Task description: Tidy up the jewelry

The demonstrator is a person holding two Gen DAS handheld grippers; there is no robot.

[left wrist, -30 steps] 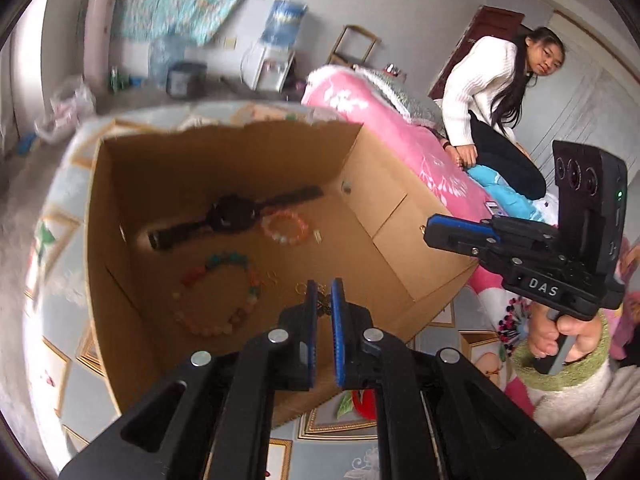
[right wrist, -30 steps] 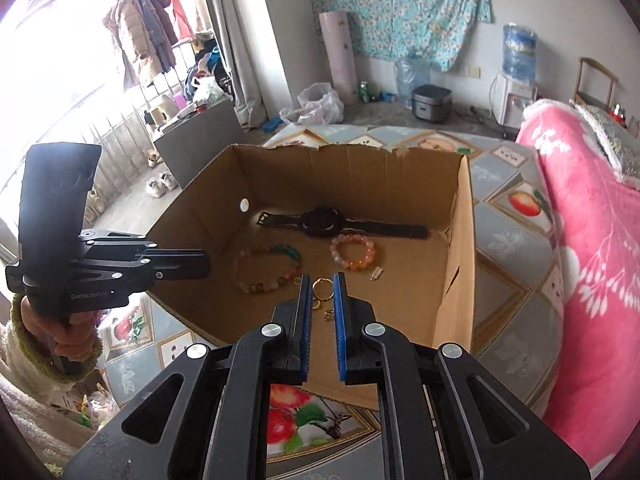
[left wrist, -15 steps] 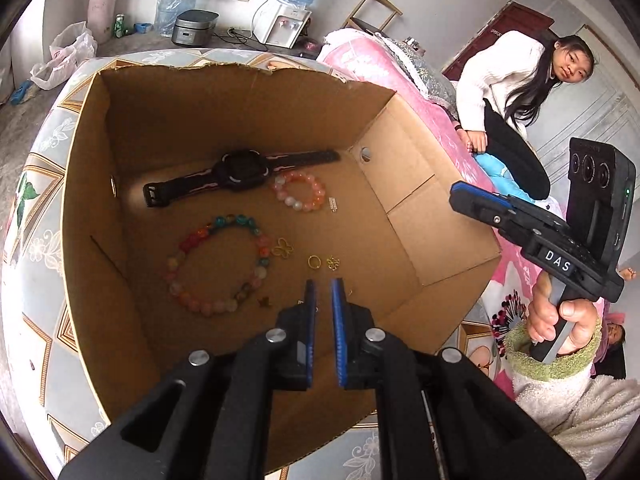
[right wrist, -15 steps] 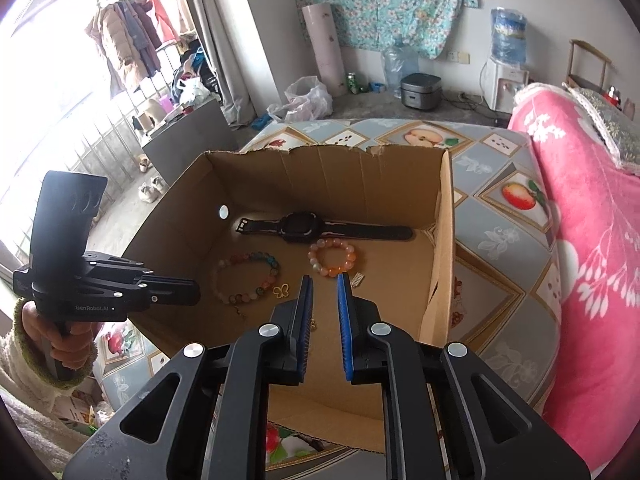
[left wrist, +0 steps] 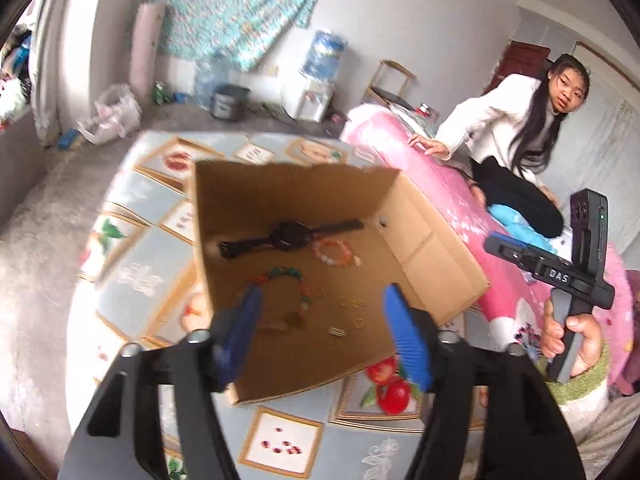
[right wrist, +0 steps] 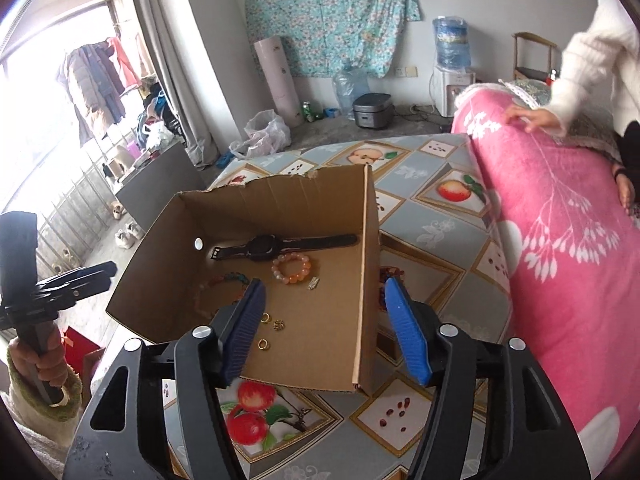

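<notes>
I hold one gripper in each hand over a box (right wrist: pixel 280 208) that sits on a cloth (right wrist: pixel 436 240) with fruit pictures. My left gripper (left wrist: pixel 320 334) is wide, its jaws have just been opening, and nothing is between the blue pads. My right gripper (right wrist: pixel 322 328) is wide too, it has also just been opening, and it holds nothing (the right wall of the box only shows in the gap behind it).

All the jewelry lies on the floor of the box. A black watch (right wrist: pixel 264 247) lies stretched out near the far wall. Just in front of it is a pink bracelet (right wrist: pixel 291 268), and a tiny silver clasp (right wrist: pixel 314 283) lies beside that. A bracelet of many colours (left wrist: pixel 286 274) lies nearer the left wall, partly behind my pads. Closer to me are small gold things: a ring (right wrist: pixel 263 345), another ring (right wrist: pixel 265 317) and a little gold charm (right wrist: pixel 279 324), each a bit apart from the others.

From the left view I see my right hand (left wrist: pixel 568 344) around its black handle, off to the right of the box. From the right view I see my left hand (right wrist: pixel 36 372) low on the left side. A person (left wrist: pixel 516 152) in a white top leans on a pink blanket (right wrist: pixel 560 248) beside the box.
</notes>
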